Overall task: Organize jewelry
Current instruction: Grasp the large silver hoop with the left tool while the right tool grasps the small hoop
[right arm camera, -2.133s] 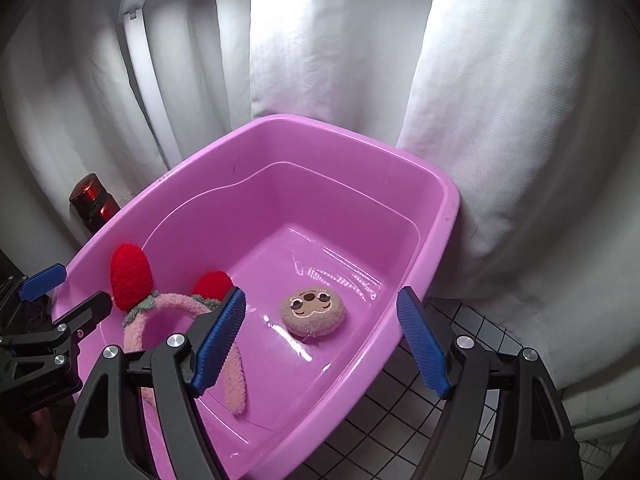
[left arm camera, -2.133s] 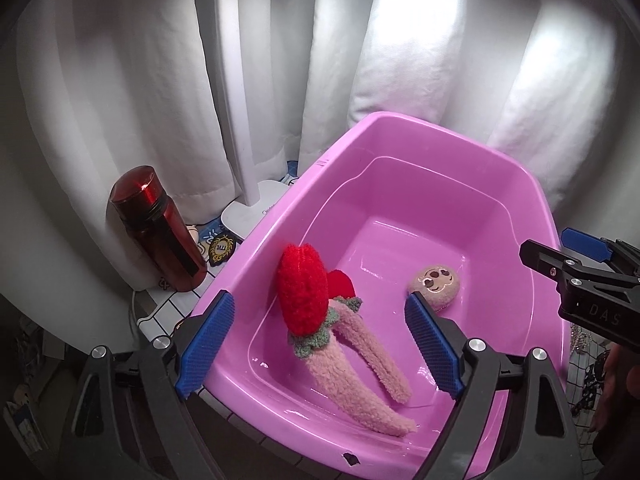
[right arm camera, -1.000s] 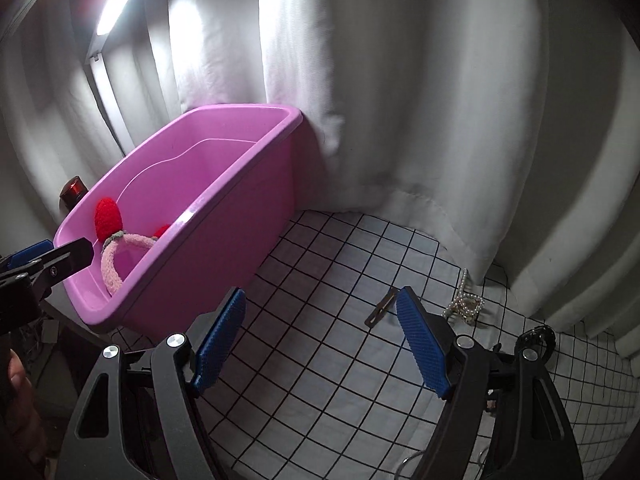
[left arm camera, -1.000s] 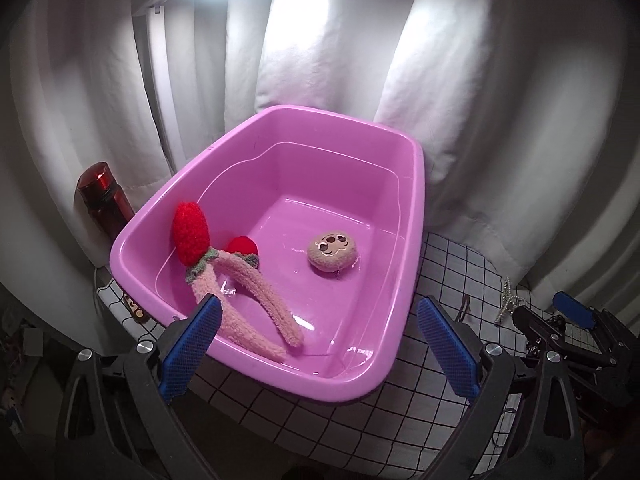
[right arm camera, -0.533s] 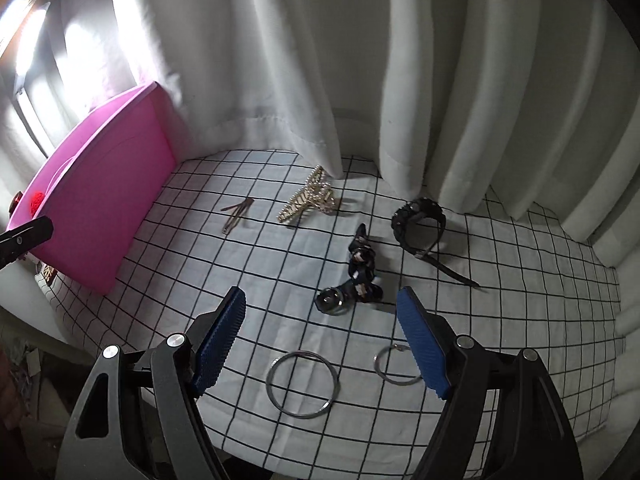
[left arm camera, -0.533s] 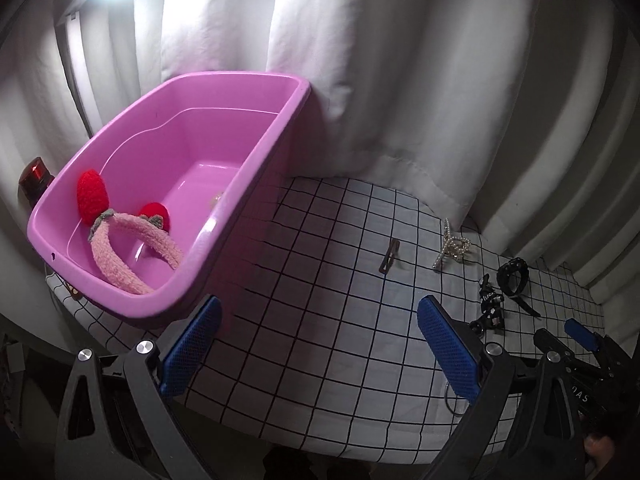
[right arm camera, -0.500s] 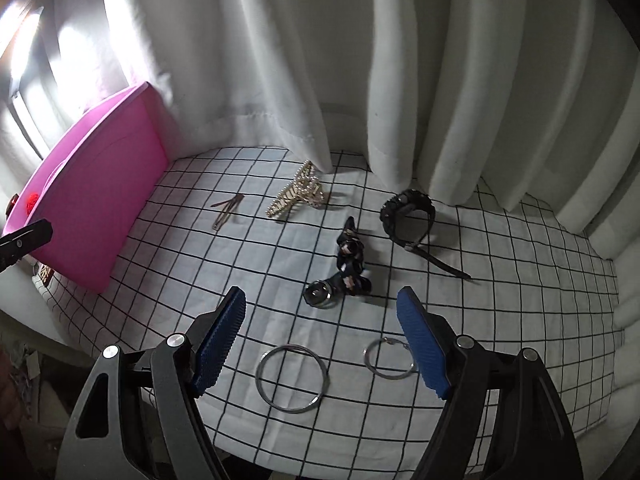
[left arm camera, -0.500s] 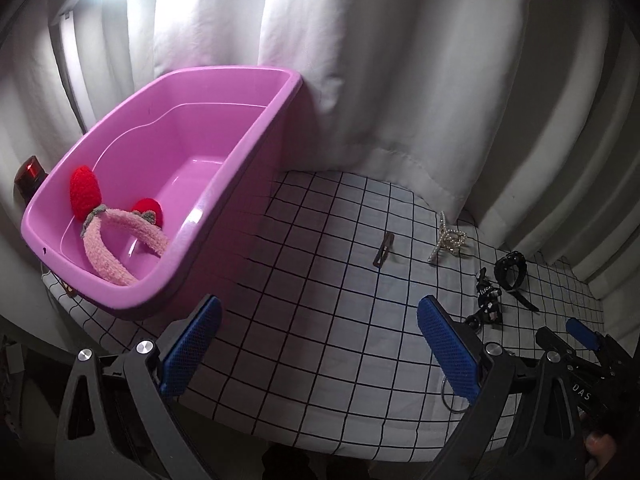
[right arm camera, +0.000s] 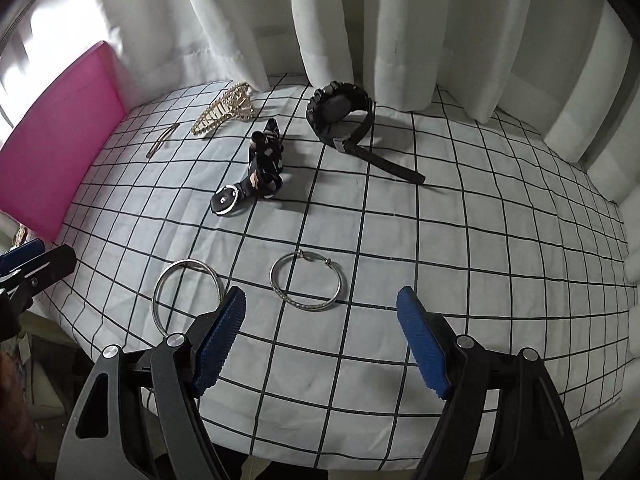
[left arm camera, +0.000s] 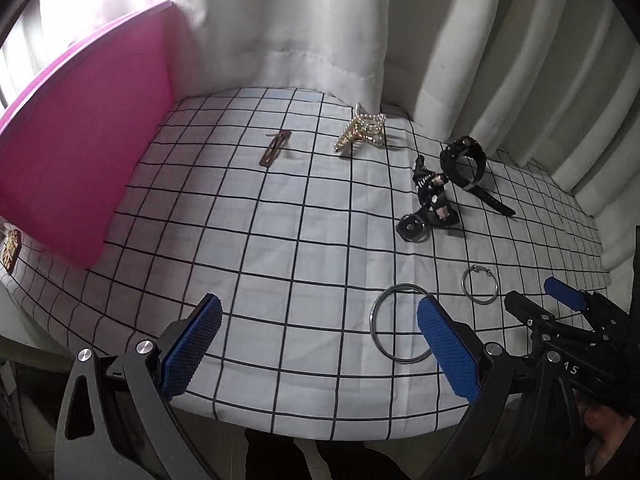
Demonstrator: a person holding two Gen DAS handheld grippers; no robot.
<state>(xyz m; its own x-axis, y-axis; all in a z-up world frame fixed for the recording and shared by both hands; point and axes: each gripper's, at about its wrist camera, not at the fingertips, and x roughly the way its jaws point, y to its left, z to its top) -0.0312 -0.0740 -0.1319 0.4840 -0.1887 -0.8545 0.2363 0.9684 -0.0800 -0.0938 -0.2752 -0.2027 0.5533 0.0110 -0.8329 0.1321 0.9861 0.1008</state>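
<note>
Both hand-held grippers hang released and empty above the checked tabletop [right arm camera: 460,240], the right hand-held gripper [right arm camera: 320,316] directly short of the small hoop bracelet [right arm camera: 306,282], which lies flat just ahead between its spread jaws. The larger plain bangle [right arm camera: 186,294] lies just left of that hoop, by the left hand-held gripper [left arm camera: 316,332]. The right hand looks nearer the hoop; the pink tub [left arm camera: 84,152] stands far left of it.
</note>
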